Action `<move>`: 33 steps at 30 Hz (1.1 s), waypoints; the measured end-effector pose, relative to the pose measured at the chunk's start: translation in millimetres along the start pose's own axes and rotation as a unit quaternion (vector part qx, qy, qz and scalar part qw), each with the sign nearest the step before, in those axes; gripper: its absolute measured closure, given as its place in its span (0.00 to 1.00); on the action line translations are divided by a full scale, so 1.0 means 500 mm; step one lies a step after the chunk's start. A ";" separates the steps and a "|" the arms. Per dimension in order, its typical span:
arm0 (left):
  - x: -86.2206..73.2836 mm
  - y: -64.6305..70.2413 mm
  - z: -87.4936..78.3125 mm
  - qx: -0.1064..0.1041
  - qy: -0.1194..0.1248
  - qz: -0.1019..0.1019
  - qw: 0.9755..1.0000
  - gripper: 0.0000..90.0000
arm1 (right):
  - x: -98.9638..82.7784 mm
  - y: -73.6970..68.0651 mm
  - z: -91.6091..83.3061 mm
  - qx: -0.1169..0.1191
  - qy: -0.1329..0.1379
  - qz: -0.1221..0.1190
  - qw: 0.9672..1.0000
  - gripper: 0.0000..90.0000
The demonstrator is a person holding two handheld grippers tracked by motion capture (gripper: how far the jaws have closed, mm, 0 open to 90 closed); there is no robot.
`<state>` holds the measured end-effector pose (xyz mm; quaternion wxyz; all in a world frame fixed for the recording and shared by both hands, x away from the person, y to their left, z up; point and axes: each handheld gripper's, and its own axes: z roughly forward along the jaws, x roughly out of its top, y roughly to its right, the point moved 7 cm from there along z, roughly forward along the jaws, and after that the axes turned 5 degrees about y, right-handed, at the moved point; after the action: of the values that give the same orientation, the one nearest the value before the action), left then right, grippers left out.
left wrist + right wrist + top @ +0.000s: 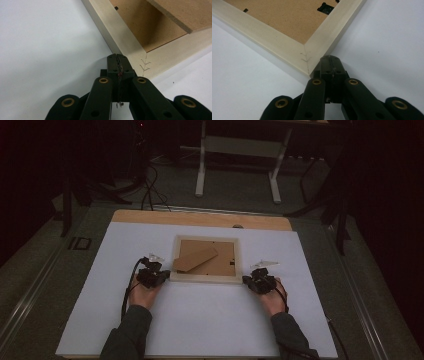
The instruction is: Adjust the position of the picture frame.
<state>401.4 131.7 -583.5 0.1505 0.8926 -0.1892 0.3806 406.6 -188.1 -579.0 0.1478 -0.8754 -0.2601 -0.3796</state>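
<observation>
Black jaws pressed together and empty on both my left gripper (pixel 159 276) and right gripper (pixel 248 280), each tip against a near corner of the pale wooden picture frame (pixel 206 278) lying face-down mid-table, brown stand flap (pixel 196 259) raised

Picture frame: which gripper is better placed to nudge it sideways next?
Probably either: the left gripper and right gripper, both shut, each sit against a near corner of the picture frame; slight edge left.

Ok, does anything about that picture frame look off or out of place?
The picture frame lies face down on the white table, and its brown stand flap sits askew across the backing, lifted rather than flat. Both near corners show small staples at the joints; nothing looks broken.
</observation>
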 end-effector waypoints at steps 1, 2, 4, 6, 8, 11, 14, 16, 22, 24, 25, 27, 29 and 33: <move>0.000 0.000 0.000 -0.001 0.000 0.001 1.000 1.00 | -0.001 0.000 0.000 0.000 0.001 0.000 1.000 1.00; 0.000 0.000 0.000 -0.001 0.000 0.002 1.000 1.00 | -0.001 0.000 -0.001 0.002 0.002 0.002 1.000 1.00; 0.000 0.000 0.000 -0.002 -0.001 0.004 1.000 1.00 | -0.002 0.000 -0.001 0.005 0.004 0.003 1.000 1.00; 0.000 0.000 0.000 -0.003 -0.001 0.004 1.000 1.00 | -0.003 -0.001 -0.002 0.005 0.004 0.003 1.000 1.00; 0.000 0.000 0.000 -0.003 -0.001 0.004 1.000 1.00 | -0.004 -0.001 -0.002 0.006 0.006 0.006 1.000 1.00; 0.000 -0.001 0.000 -0.005 -0.001 0.005 1.000 1.00 | -0.005 -0.001 -0.003 0.007 0.007 0.005 1.000 1.00; -0.001 -0.001 -0.001 -0.008 0.000 0.004 1.000 1.00 | -0.006 -0.001 -0.004 0.013 0.009 0.004 1.000 1.00; -0.001 0.000 -0.001 -0.007 0.000 0.005 1.000 1.00 | -0.006 0.000 -0.004 0.017 0.010 0.004 1.000 1.00; -0.003 0.002 -0.004 -0.006 0.000 0.008 1.000 1.00 | -0.009 0.000 -0.006 0.024 0.013 -0.002 1.000 1.00; -0.005 0.003 -0.005 -0.007 -0.002 0.009 1.000 1.00 | -0.008 0.002 -0.005 0.027 0.011 -0.002 1.000 1.00; -0.005 0.005 -0.006 -0.008 -0.001 0.009 1.000 1.00 | -0.006 0.003 -0.004 0.027 0.010 -0.001 1.000 1.00; -0.008 0.010 -0.007 -0.011 -0.001 0.013 1.000 1.00 | -0.003 0.007 -0.002 0.016 0.010 0.002 1.000 1.00; -0.011 0.016 -0.009 -0.013 0.001 0.015 1.000 1.00 | 0.000 0.013 0.001 0.010 0.012 0.009 1.000 1.00; -0.016 0.024 -0.013 -0.013 0.002 0.018 1.000 1.00 | 0.001 0.019 0.001 0.008 0.013 0.017 1.000 1.00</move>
<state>386.9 125.4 -583.7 0.1558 0.8862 -0.2094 0.3829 412.7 -195.5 -579.8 0.1645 -0.8735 -0.2462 -0.3865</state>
